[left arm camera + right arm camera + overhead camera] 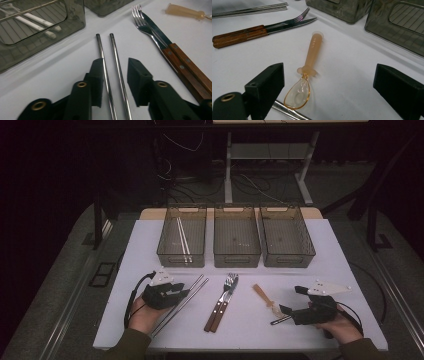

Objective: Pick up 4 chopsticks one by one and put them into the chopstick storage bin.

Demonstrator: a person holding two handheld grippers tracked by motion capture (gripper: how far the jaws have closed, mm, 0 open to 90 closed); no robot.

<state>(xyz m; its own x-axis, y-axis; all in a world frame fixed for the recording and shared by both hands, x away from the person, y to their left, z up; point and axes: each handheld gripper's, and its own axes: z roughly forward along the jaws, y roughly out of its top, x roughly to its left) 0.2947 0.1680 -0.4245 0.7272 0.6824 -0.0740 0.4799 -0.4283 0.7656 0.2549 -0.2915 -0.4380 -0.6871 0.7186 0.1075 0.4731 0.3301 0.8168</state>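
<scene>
2 metal chopsticks (113, 72) lie side by side on the white table (310, 275), running between the parted jaws of the left gripper (115, 72). To their right lie a wooden-handled fork (143, 23) and knife (160, 31), then an amber spoon (308, 72) between the wide-open jaws of the right gripper (328, 82). Beyond stand 3 smoky bins (237, 240); the left one holds white chopsticks (183, 240).

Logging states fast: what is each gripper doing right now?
Left gripper: open, jaws astride the metal chopsticks.
Right gripper: open wide, holding nothing, over the amber spoon.
</scene>
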